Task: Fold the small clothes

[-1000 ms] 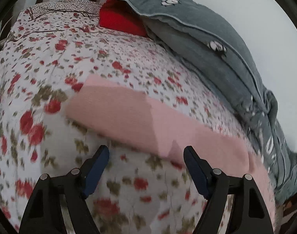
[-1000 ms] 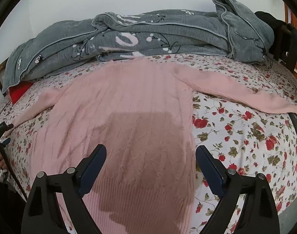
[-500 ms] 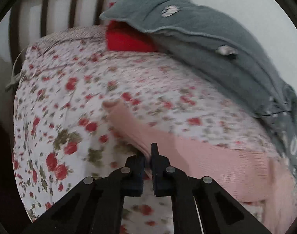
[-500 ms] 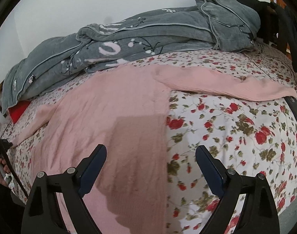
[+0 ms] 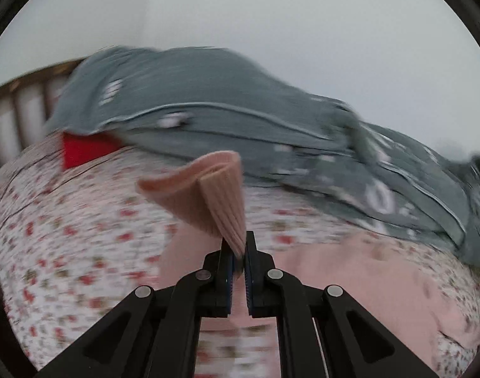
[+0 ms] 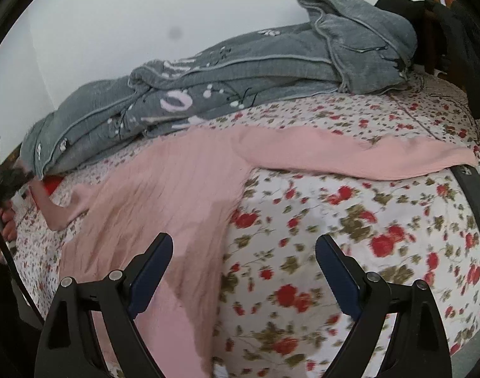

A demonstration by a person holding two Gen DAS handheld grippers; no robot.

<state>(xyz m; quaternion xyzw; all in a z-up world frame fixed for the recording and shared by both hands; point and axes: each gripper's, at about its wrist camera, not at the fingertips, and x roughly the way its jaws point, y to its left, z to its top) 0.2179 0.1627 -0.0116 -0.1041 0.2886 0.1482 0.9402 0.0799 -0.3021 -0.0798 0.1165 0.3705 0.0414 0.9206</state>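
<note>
The bed (image 6: pixel 350 236), under its rose-print sheet, fills the lower half of both views, with a grey quilt (image 6: pixel 240 72) bunched along the wall in the upper part. The pink knit sweater (image 6: pixel 164 189) lies flat across the middle of the right wrist view, one sleeve (image 6: pixel 350 154) reaching to the right edge beside a dark flat object (image 6: pixel 474 195).

The other sleeve's cuff (image 5: pixel 208 195) stands up at the centre of the left wrist view, clamped in the closed left tongs (image 5: pixel 238 252). The right tongs (image 6: pixel 244 271) gape wide at the bottom, holding nothing.

The risks, as I judge them:
- The left grip takes only a thin edge of the cuff, so a quick swing could pull it free.
- With the body unpinned, dragging the sleeve may rumple it or skew the fold.
</note>
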